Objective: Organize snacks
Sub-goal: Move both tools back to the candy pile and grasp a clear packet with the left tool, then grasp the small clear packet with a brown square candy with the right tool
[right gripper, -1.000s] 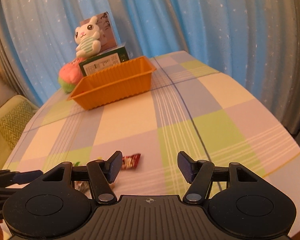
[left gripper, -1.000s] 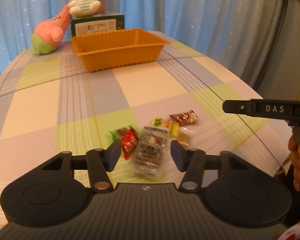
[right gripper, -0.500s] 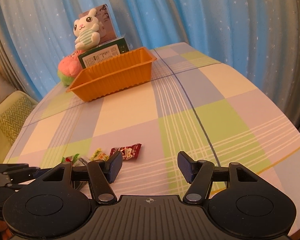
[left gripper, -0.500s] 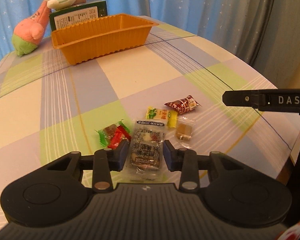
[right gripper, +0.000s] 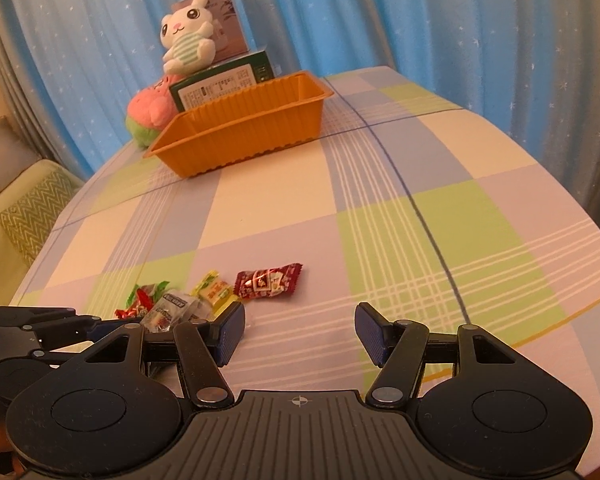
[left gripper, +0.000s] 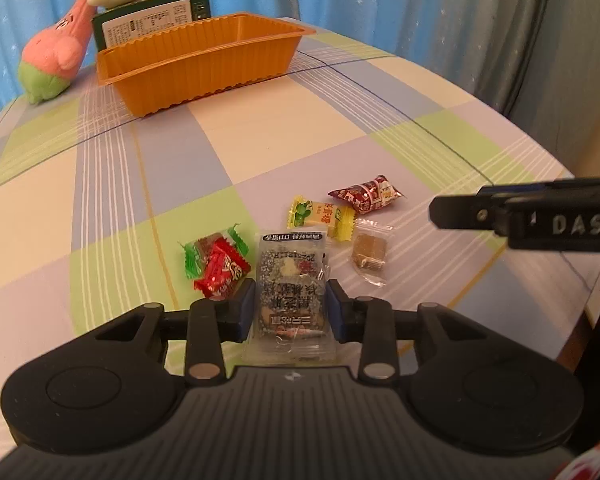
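My left gripper (left gripper: 291,309) is shut on a clear speckled snack packet (left gripper: 291,280) near the table's front edge. Beside the packet lie a red-and-green candy (left gripper: 216,264), a yellow candy (left gripper: 320,216), a dark red candy (left gripper: 366,194) and a clear-wrapped brown cube (left gripper: 369,252). An orange tray (left gripper: 204,64) stands at the far side and looks empty. My right gripper (right gripper: 300,334) is open and empty, hovering right of the pile. The dark red candy (right gripper: 268,282) lies just ahead of it, and the orange tray (right gripper: 244,124) shows far back.
Behind the tray stand a green box (right gripper: 220,84), a white plush rabbit (right gripper: 186,36) and a pink-and-green plush (right gripper: 150,114). Blue curtains hang behind the checked tablecloth (right gripper: 380,208). A sofa cushion (right gripper: 32,208) sits off the left edge. The table's front edge is close.
My left gripper has moved forward over the speckled packet and closed its fingers on it. The right gripper has stayed open and shifted slightly, bringing the candies more into its view.
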